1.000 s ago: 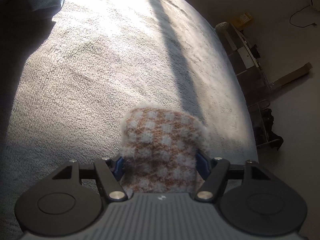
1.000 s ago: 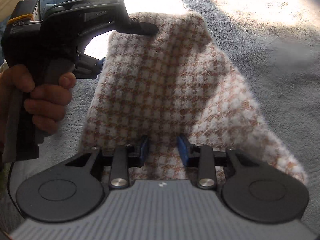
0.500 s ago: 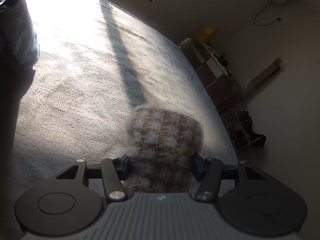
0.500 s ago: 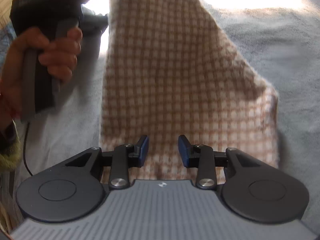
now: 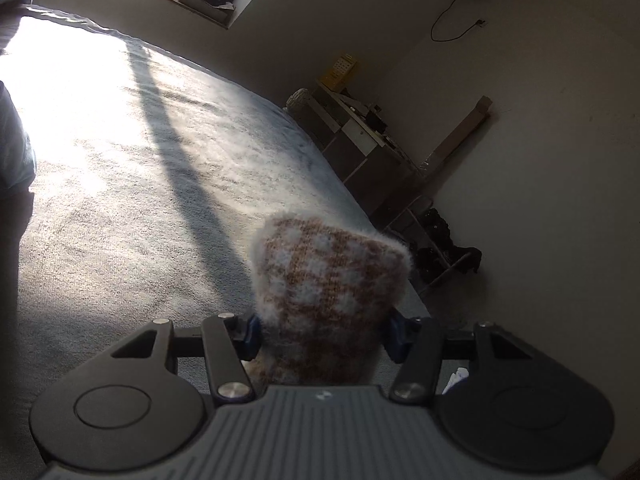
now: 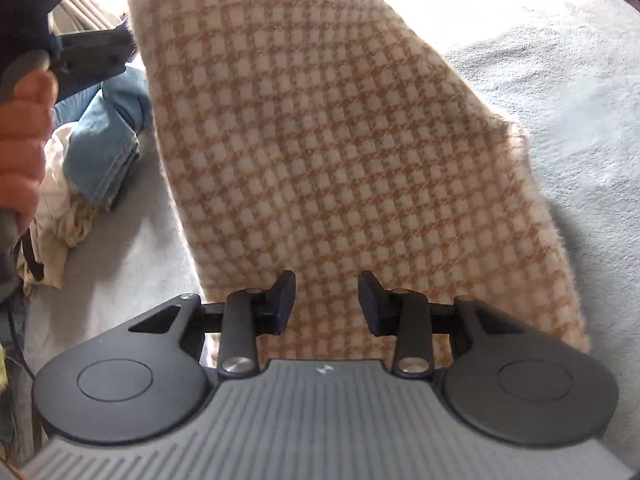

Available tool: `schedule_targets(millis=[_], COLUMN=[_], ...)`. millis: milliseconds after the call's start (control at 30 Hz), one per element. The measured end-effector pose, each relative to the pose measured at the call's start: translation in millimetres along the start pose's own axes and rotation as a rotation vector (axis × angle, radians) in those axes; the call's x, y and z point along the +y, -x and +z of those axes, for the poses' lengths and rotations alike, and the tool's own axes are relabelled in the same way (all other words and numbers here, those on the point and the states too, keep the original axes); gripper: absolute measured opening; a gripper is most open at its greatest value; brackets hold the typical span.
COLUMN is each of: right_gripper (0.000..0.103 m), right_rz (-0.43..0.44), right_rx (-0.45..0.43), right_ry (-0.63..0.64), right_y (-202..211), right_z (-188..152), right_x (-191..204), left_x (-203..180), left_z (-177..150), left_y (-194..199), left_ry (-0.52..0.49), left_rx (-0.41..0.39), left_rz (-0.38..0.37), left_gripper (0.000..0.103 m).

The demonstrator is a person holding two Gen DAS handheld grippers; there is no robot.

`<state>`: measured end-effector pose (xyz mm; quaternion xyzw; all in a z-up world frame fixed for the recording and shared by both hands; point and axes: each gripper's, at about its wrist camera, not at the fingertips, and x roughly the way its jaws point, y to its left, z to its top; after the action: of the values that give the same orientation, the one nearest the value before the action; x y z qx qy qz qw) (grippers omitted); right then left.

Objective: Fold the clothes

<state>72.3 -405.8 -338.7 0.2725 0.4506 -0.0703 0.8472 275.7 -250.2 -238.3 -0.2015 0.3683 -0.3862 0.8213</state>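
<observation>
Grey bed cover (image 6: 560, 92) underneath, sunlit. Checked knit garment (image 6: 340, 140) stretched between both tools: left gripper (image 5: 320, 330) clamped on bunched corner, jaws having just closed further; right gripper (image 6: 327, 300) jaws apart, cloth apparently beneath them, grip unclear. Jeans pile (image 6: 104, 152) left of right gripper.

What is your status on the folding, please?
Left gripper shut on checked cloth, lifted off grey blanket. Right gripper open over it. Jeans pile alongside, clear.
</observation>
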Motion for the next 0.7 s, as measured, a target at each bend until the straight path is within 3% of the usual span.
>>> schedule_targets(millis=[67, 167, 300, 533, 600, 700], right_gripper=[0.035, 0.033, 0.033, 0.035, 0.034, 0.034], right_rz=[0.006, -0.048, -0.028, -0.006, 0.003, -0.091], right_rx=[0.009, 0.008, -0.055, 0.005, -0.034, -0.145], right_ry=[-0.039, -0.015, 0.041, 0.096, 0.077, 0.068], right_y=[-23, -30, 1, -36, -21, 14], right_z=[0, -4, -25, -48, -51, -50], right_x=[0, 10, 31, 47, 36, 12], left_x=[-6, -8, -8, -10, -9, -9], left_z=[-8, -14, -10, -16, -15, -17], left_y=[-2, 0, 2, 8, 12, 16], left_ry=[-0.045, -0.074, -0.049, -0.075, -0.071, -0.075], left_rx=[0.032, 0.019, 0.016, 0.018, 0.012, 0.009], left_rz=[0.016, 0.022, 0.025, 0.03, 0.024, 0.016], left_gripper=[0.057, 0.057, 0.057, 0.057, 0.057, 0.057])
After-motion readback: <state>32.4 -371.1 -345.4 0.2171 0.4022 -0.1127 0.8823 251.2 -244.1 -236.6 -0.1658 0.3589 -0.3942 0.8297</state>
